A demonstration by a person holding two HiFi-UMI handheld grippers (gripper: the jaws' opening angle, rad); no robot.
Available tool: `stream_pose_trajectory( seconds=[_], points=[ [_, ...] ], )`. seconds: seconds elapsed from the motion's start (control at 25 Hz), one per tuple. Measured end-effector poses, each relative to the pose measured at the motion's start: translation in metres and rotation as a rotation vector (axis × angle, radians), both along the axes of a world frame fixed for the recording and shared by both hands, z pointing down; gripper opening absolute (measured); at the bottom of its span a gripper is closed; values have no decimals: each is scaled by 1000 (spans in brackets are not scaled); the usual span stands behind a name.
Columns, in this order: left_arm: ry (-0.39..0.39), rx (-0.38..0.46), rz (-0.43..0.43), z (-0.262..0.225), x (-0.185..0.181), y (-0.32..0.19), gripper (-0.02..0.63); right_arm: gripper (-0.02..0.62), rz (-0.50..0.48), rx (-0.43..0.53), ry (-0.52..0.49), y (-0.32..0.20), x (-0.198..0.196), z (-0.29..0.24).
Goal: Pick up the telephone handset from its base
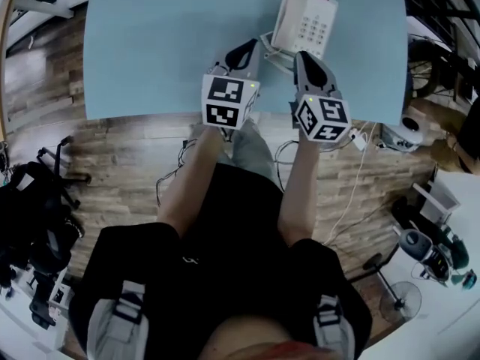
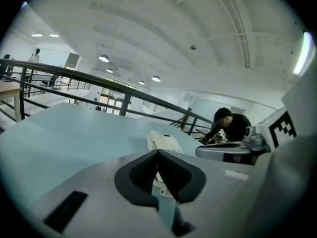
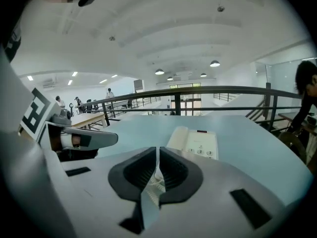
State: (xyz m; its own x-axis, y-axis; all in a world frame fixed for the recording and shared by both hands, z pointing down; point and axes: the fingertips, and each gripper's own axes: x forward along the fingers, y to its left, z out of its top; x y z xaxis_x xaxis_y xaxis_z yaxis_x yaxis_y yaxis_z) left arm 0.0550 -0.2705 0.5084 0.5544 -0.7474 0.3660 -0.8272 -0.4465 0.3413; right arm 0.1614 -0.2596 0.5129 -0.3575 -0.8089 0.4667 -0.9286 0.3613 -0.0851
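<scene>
A white telephone [image 1: 306, 21] lies on the light blue table [image 1: 165, 51], near its far right part. The handset [image 1: 286, 12] rests in its cradle along the phone's left side, with the keypad to its right. A coiled cord [image 1: 271, 51] trails from the phone toward me. My left gripper [image 1: 247, 49] hovers just short of the phone, to its near left, jaws shut and empty. My right gripper [image 1: 306, 58] sits beside it, below the phone's near end, also shut on nothing. The phone [image 2: 166, 143] lies beyond the left gripper [image 2: 158, 153]. Straight ahead of the right gripper [image 3: 157, 153] are the phone [image 3: 197, 144] and handset [image 3: 177, 138].
The table's near edge [image 1: 225, 117] runs under both grippers. White cables [image 1: 352, 178] lie on the wooden floor, and a fan [image 1: 401, 298] stands at the right. Behind the table runs a dark railing [image 3: 198, 90]. A person [image 2: 233, 125] bends over a desk beyond the table.
</scene>
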Motion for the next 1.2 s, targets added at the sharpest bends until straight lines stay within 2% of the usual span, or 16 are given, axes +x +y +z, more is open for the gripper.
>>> stream_pose_trajectory(
  seconds=[0.08, 0.16, 0.2, 0.32, 0.44, 0.52, 0.72, 0.96, 1.2],
  points=[
    [-8, -13, 4, 6, 4, 1, 0, 10, -14, -40, 9, -11, 11, 13],
    [-10, -23, -7, 10, 3, -1, 0, 115, -53, -85, 58, -24, 17, 25],
    [-10, -27, -18, 12, 1, -3, 0, 133, -76, -102, 91, -31, 18, 31],
    [-15, -42, -44, 20, -3, -9, 0, 135, -125, -121, 143, -55, 19, 44],
    [-16, -63, -62, 29, -5, -11, 0, 153, -145, -163, 111, -78, 21, 55],
    [-18, -72, -70, 34, -7, -13, 0, 212, -150, -221, 49, -91, 18, 65],
    [-13, -82, -92, 38, -15, -17, 0, 213, -150, -329, -63, -106, 10, 84],
    [-3, -85, -106, 39, -20, -20, 0, 216, -151, -385, -235, -111, -4, 85],
    [1, -70, -111, 31, -20, -27, 0, 148, -160, -408, -284, -112, -19, 84]
  ],
)
